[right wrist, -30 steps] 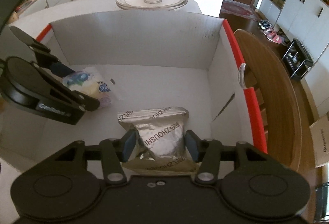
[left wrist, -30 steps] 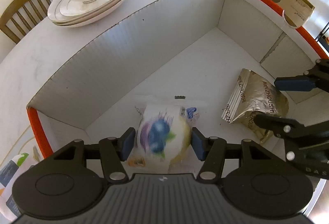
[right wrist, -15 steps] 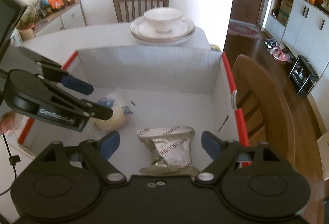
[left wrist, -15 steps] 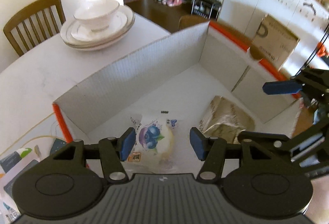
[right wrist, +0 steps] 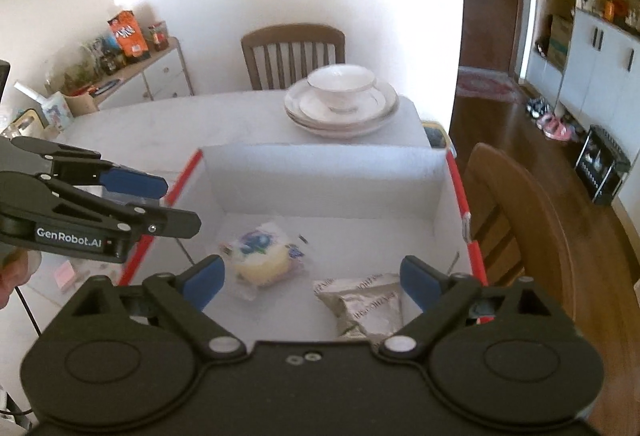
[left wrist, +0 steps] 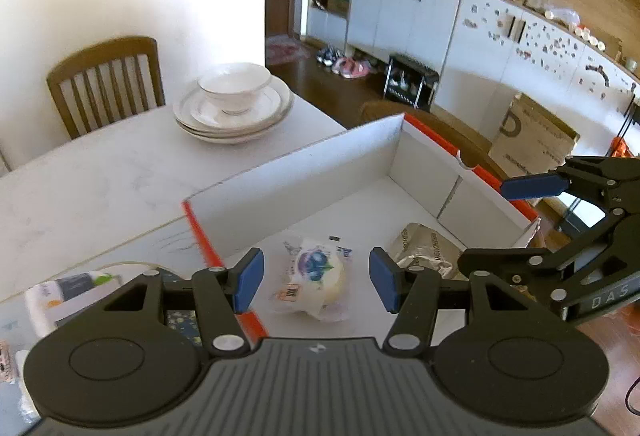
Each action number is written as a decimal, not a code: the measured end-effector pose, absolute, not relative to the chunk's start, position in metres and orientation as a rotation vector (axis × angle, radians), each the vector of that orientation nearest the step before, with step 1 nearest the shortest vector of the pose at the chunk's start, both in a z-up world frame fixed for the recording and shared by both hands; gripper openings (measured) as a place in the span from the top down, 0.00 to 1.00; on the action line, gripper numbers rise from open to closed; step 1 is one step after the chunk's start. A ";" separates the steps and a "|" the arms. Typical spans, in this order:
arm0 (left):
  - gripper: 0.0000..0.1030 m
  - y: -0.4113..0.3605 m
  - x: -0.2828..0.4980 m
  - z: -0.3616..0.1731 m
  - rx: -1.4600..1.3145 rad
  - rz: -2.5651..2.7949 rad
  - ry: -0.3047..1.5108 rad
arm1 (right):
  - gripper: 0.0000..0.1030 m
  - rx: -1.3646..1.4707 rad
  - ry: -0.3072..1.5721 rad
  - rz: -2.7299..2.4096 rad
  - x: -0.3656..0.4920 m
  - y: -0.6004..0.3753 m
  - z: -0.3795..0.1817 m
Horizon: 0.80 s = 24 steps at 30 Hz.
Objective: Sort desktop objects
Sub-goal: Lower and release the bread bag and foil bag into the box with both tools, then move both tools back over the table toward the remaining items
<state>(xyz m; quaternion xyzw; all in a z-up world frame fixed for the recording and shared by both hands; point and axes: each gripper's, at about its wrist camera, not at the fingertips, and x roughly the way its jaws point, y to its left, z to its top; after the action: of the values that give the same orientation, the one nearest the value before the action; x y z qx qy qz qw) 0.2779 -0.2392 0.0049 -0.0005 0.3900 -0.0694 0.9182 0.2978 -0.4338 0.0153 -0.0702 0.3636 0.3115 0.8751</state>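
1. The left gripper point(left wrist: 316, 284) hung above the near edge of the box point(left wrist: 304, 172), its blue-padded jaws spread wide and holding nothing.
2. The right gripper point(right wrist: 312, 282) was likewise spread wide and empty, poised over the box's near right corner.
3. Below them, on the white box floor, lay the blueberry bun packet point(left wrist: 316, 274), near the box's left wall; a clear wrapper showed a pale yellow round bun under a blue berry print. Its long axis ran from the near edge toward the far wall, tilted slightly.
4. Just beside it, toward the right wall, lay the silver foil pouch point(right wrist: 366, 306), crinkled, with dark lettering; its sealed end pointed at the far wall, and the two packets were apart.
5. The box, white inside with an orange-red rim, sat on the tabletop point(left wrist: 100, 180).
6. Farther off, at the tabletop's far edge, a white bowl point(right wrist: 342, 84) stood on stacked plates point(right wrist: 344, 114).
7. A wooden chair point(right wrist: 294, 52) stood beyond.
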 end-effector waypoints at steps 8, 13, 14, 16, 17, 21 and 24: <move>0.45 -0.214 0.240 0.012 -0.007 -0.137 0.733 | 0.04 -0.133 0.704 0.646 0.272 -0.410 0.029; 0.37 -0.190 0.215 0.011 -0.017 -0.138 0.704 | 0.04 -0.129 0.688 0.634 0.259 -0.389 0.034; 0.37 -0.185 0.209 0.011 -0.014 -0.139 0.700 | 0.04 -0.125 0.687 0.632 0.256 -0.385 0.035; 0.37 -0.176 0.200 0.010 -0.008 -0.135 0.692 | 0.04 -0.117 0.684 0.624 0.251 -0.374 0.036; 0.36 -0.170 0.195 0.009 -0.005 -0.134 0.687 | 0.04 -0.115 0.681 0.621 0.247 -0.369 0.036; 0.30 -0.149 0.175 0.004 -0.004 -0.128 0.671 | 0.04 -0.117 0.672 0.614 0.235 -0.348 0.038; 0.29 -0.132 0.162 0.001 0.006 -0.123 0.662 | 0.04 -0.114 0.667 0.608 0.226 -0.332 0.040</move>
<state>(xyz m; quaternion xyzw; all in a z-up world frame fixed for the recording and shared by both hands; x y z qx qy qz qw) 0.1617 -0.1322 0.0007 0.0028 0.3250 -0.0604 0.9438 0.2264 -0.3324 0.0398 -0.0550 0.3223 0.2936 0.8983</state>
